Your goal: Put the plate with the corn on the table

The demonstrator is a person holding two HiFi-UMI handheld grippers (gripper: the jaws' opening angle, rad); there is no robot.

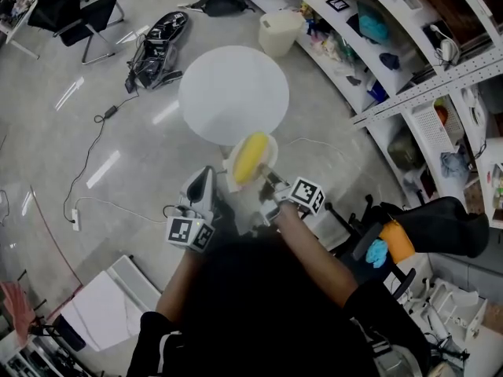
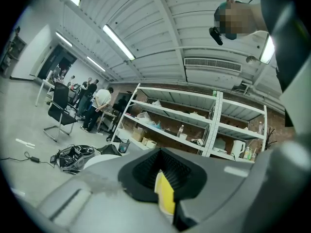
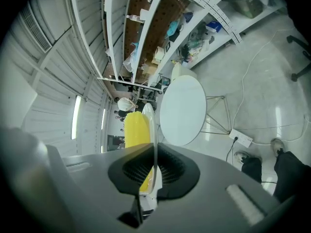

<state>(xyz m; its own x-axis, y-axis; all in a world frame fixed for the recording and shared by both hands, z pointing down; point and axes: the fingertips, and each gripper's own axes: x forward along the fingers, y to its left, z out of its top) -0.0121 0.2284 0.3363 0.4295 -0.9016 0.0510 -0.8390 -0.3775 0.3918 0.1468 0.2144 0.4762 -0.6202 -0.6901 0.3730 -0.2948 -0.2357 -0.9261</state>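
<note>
holding plate (image 1: 269, 146) by its near rim w/ right gripper (image 1: 267, 177): jaws narrow, pads pinched on the thin white edge. in right gripper view, seen edge-on as a slim white line running up from btwn the black pads (image 3: 153, 166), w/ corn (image 3: 136, 130) lying yellow on plate's face, left of that line. in head view, corn (image 1: 251, 157) filling most of the plate, lengthwise away from the body.

plate up in the air, not on table (image 1: 233, 94). in head view, sitting right at the round white top's near edge, far rim overlapping it. can't tell height above it. in right gripper view, table (image 3: 183, 109) just beyond plate, wire legs showing under it.

left gripper (image 1: 208, 173) just beside plate's left edge in head view, not on it. in left gripper view, pads drawn together at the tips (image 2: 160, 161), tilted up toward ceiling & shelving. thin sliver of yellow (image 2: 166, 195) showing thru the slit behind the tips, prob. the corn, w/ a white strip next to it. no sign of anything sticking out past the tips.

around: shelving racks (image 1: 409, 61) at right, black bag (image 1: 157, 49) & cables on the floor left of table, office chair (image 1: 86, 18) far left, power strip (image 3: 241, 138) on the floor nr table legs.
</note>
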